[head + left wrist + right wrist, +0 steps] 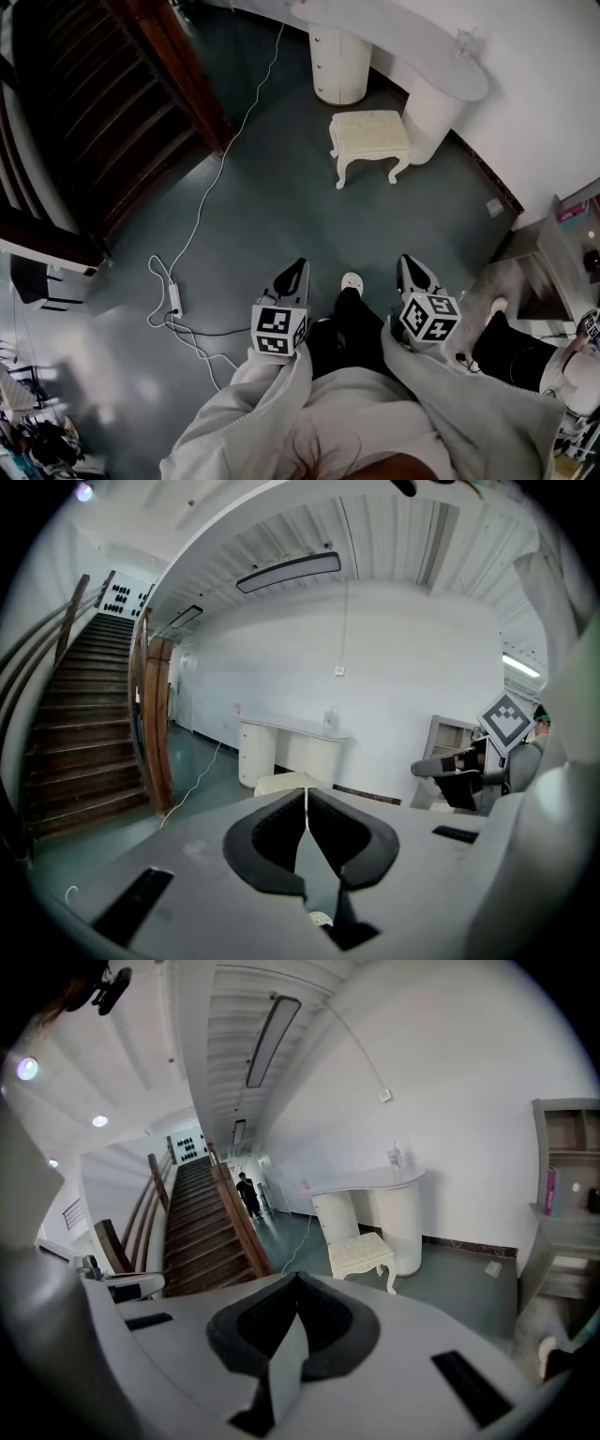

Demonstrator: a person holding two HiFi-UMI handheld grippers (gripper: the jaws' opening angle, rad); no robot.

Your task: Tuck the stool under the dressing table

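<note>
My left gripper (298, 266) and right gripper (407, 262) were closed and empty, well apart from the stool (369, 134). I judged a square approach best, pushing evenly toward the dressing table (431, 66).

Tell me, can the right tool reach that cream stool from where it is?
Probably not yet: the stool stands well ahead of the right tool, beside the dressing table. Only floor lies between them.

The head view looks steeply down from head height onto the floor (272, 225), with the stool (369, 134) and dressing table (422, 56) far off at its top. Both gripper views face low and almost level toward that same distant pair and the staircase (80, 733).
</note>
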